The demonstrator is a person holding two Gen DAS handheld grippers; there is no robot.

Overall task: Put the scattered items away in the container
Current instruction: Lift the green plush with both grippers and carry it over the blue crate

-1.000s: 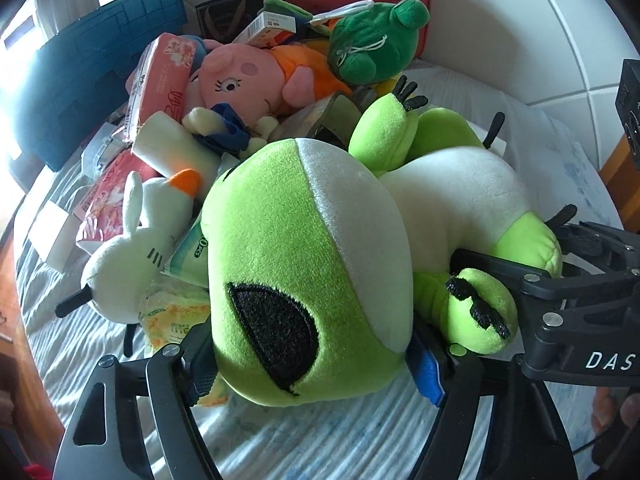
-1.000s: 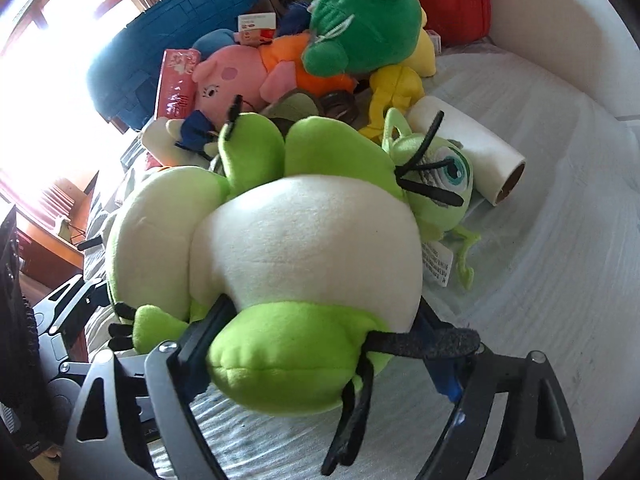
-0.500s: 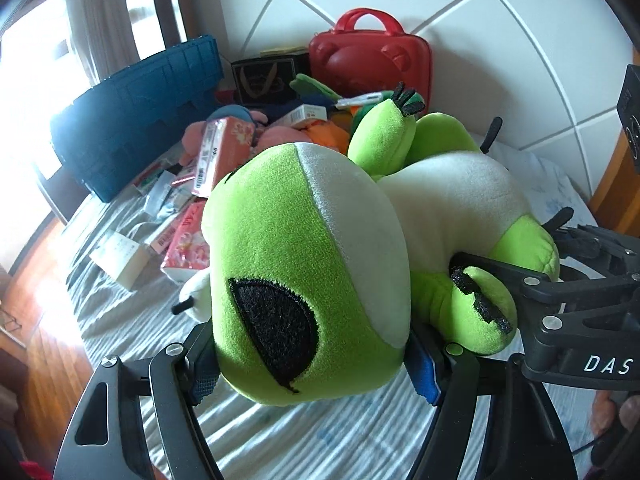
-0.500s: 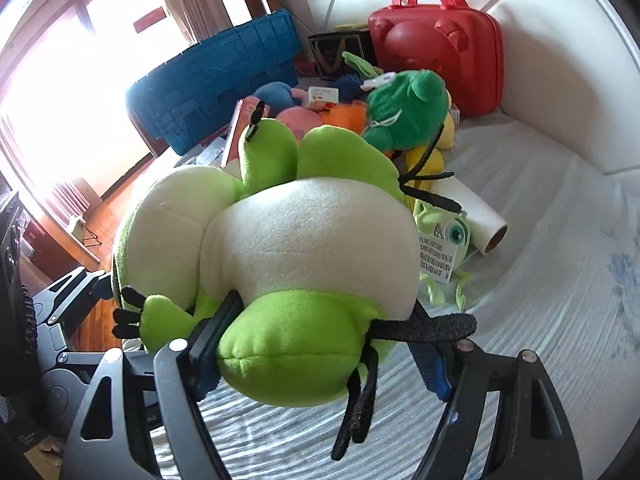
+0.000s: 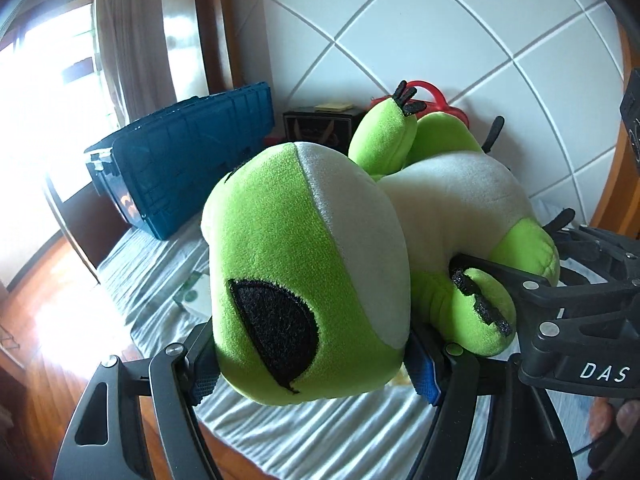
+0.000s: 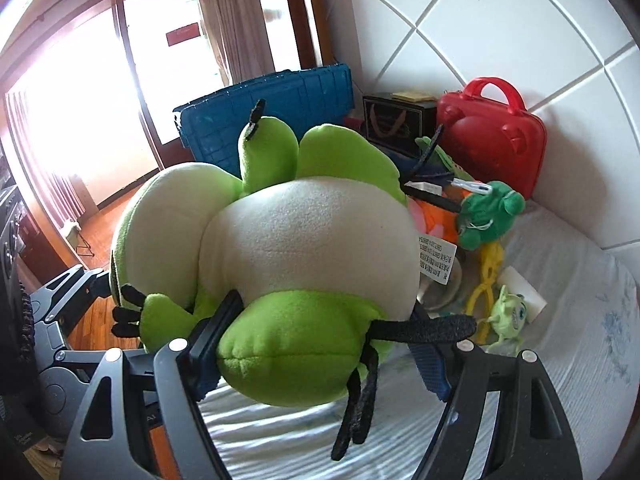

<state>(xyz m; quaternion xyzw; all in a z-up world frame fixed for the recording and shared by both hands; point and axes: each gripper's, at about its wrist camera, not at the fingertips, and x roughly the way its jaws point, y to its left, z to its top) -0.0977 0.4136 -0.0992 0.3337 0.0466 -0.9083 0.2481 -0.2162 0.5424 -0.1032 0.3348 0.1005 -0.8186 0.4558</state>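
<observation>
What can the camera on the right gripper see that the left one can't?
Only the right wrist view shows the dark green frog toy, the yellow tongs, the little one-eyed monster and all of the red case. Only the left wrist view shows the big plush's black eye patch and a small pack on the bed. Both show the big green plush gripped at each end, and the blue crate.

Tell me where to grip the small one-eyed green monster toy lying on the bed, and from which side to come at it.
Grip the small one-eyed monster toy across its round body, coming from above. It lies alone on the white bedsheet, with the yellow toy close on its left, so a top approach probably stays clear. Its thin limbs look too floppy to hold. Both grippers are now shut on the big green plush.
</observation>
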